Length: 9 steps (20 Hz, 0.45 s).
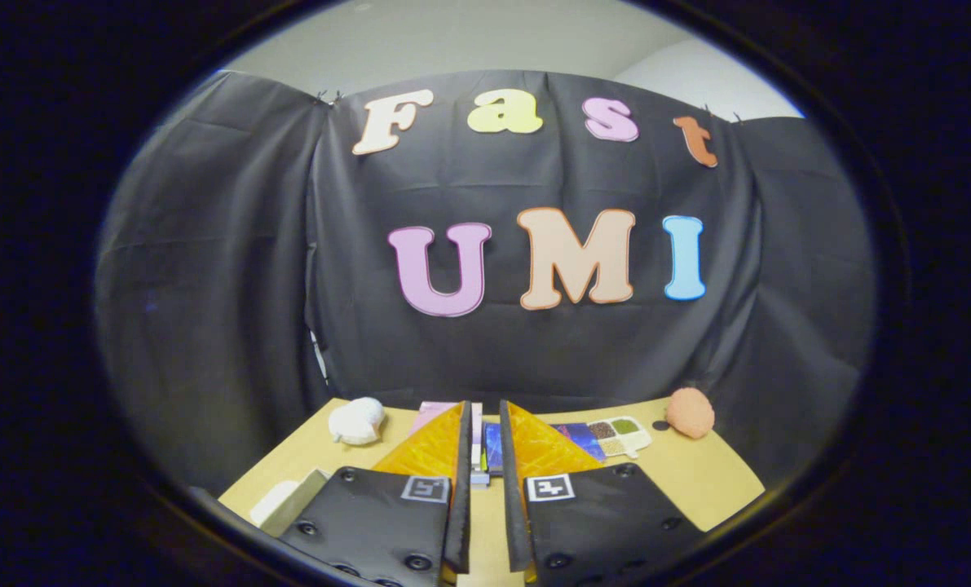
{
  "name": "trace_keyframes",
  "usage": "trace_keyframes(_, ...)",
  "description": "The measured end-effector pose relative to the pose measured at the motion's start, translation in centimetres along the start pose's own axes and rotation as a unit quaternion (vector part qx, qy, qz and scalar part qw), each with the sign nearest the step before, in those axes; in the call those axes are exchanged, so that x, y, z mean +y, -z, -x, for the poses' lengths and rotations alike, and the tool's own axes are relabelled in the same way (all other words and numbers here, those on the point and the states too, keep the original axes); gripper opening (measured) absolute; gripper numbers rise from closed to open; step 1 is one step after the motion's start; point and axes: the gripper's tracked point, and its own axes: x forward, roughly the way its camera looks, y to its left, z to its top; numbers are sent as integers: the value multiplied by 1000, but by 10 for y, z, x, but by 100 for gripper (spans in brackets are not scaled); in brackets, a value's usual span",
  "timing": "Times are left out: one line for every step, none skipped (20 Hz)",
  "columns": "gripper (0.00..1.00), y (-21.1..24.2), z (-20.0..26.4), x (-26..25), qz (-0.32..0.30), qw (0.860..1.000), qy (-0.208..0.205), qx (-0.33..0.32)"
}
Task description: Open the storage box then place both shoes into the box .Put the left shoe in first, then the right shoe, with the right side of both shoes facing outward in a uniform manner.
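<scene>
My gripper (485,489) is held level over the near part of a wooden table (697,481). Its fingers are shut to a narrow slit, with nothing between them. A pale box-like corner (289,499) shows just left of the left finger, mostly hidden behind it. Beyond the fingers to the left, a white rounded soft thing (357,421) lies near the table's far edge. At the far right lies a pinkish-orange rounded soft thing (690,412). I cannot tell whether either one is a shoe.
Flat coloured books or cards (579,436) and a small white tray with several compartments (620,434) lie on the table just beyond the fingertips. The black cloth wall closes the booth behind the table and on both sides.
</scene>
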Motion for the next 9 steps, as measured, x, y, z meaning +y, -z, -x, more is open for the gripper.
trace_keyframes(21,-2,4,-2,3,1000,-2,-5)
trace_keyframes(21,-3,9,-1,7,1000,-4,-8)
trace_keyframes(21,-8,12,-1,10,1000,-7,-16)
trace_keyframes(21,-13,13,-1,14,999,-9,-27)
trace_keyframes(20,-18,14,-3,18,999,-8,-36)
trace_keyframes(20,-21,16,-5,20,999,-6,-45)
trace_keyframes(20,-24,17,-5,20,998,-9,-51)
trace_keyframes(20,-26,17,-3,19,998,-12,-54)
trace_keyframes(20,-26,19,-4,18,998,-13,-55)
